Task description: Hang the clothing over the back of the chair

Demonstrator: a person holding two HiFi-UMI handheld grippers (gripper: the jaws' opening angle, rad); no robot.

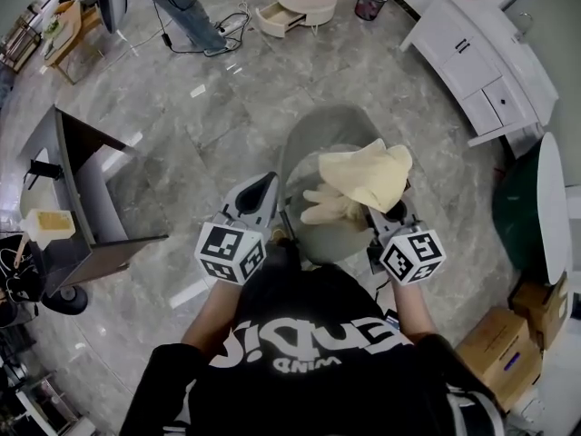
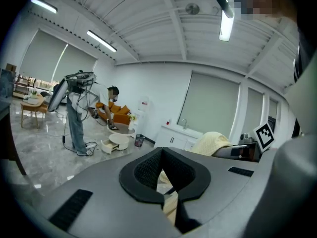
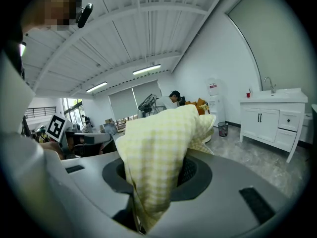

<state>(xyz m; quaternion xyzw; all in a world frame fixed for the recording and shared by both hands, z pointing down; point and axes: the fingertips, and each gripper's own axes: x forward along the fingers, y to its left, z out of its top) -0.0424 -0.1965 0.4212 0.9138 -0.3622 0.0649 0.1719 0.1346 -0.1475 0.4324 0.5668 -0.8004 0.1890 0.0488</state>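
A pale yellow checked garment (image 1: 368, 175) is bunched over my right gripper (image 1: 388, 211), which is shut on it. In the right gripper view the cloth (image 3: 156, 148) rises out of the closed jaws and hides them. A fold of the garment trails left toward my left gripper (image 1: 263, 187). In the left gripper view the jaws (image 2: 163, 182) stand together with a strip of pale cloth (image 2: 170, 202) pinched in the seam. The grey shell chair (image 1: 318, 139) stands just beyond both grippers, its back toward me. Both grippers are held side by side in front of the person's chest.
A dark desk (image 1: 91, 189) stands at the left. White cabinets (image 1: 481, 62) line the upper right, with cardboard boxes (image 1: 508, 343) at the lower right. At the far end are a round white table with an open drawer (image 1: 304, 3), a wastebasket (image 1: 369, 3), floor cables and a standing person (image 1: 186, 7).
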